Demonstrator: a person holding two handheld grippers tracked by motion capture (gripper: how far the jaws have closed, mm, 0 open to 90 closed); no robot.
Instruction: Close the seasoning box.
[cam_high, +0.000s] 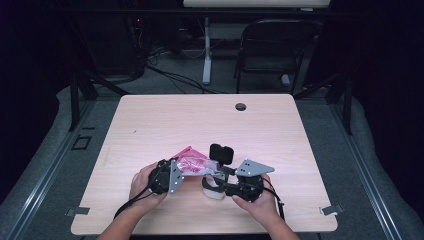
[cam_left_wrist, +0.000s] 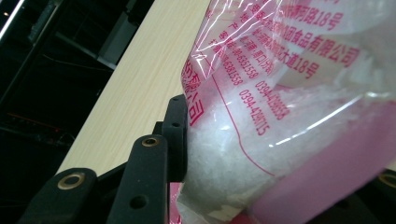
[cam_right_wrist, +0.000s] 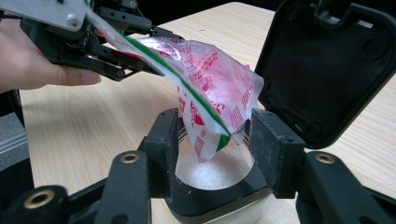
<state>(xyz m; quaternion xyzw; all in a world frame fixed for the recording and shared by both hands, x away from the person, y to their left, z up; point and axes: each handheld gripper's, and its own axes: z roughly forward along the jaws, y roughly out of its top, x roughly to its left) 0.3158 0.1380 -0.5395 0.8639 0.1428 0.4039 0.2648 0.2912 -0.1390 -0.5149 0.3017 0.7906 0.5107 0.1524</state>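
A clear and pink plastic bag (cam_high: 192, 162) with red print holds white granules (cam_left_wrist: 233, 154). My left gripper (cam_high: 181, 169) is shut on the bag (cam_left_wrist: 299, 60) and holds it tilted, its open corner (cam_right_wrist: 210, 140) hanging into a small round container (cam_high: 214, 190). The container (cam_right_wrist: 219, 203) has a black rim, white granules inside (cam_right_wrist: 215, 173) and a hinged black lid (cam_right_wrist: 327, 70) standing open. My right gripper (cam_right_wrist: 215, 135) is open, its jaws standing close on either side of the container's rim. In the right gripper view the left gripper (cam_right_wrist: 149, 51) sits at the top left.
The light wooden table (cam_high: 165, 120) has a cable hole (cam_high: 241, 106) near its far edge. A black folding chair (cam_high: 275, 45) and a desk leg stand on the floor beyond it. Both hands work near the table's front edge.
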